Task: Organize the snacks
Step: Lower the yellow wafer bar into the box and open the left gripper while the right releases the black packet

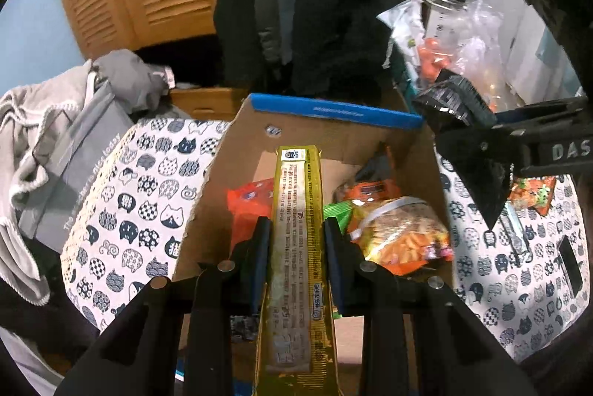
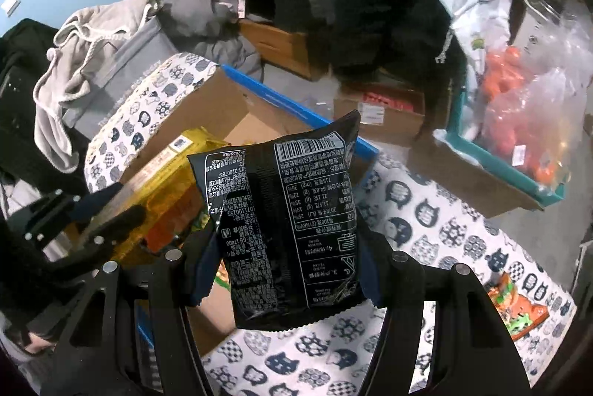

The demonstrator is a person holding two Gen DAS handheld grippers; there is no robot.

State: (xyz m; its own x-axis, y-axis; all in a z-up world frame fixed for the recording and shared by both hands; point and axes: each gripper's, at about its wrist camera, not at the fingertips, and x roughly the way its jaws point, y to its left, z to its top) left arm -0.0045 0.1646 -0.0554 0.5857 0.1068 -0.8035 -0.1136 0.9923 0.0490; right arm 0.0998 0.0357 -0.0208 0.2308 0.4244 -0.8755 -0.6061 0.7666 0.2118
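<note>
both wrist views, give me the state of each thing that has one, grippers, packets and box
left gripper: shut on the long yellow snack packet, over the box
right gripper: shut on the black foil snack bag, bag upright
brown cardboard box with blue rim: open, several snack packets inside
orange snack packet: lying on the cat-print cloth, outside the box

Left tongs clamped narrow, right tongs clamped wider, both angled downward
</note>
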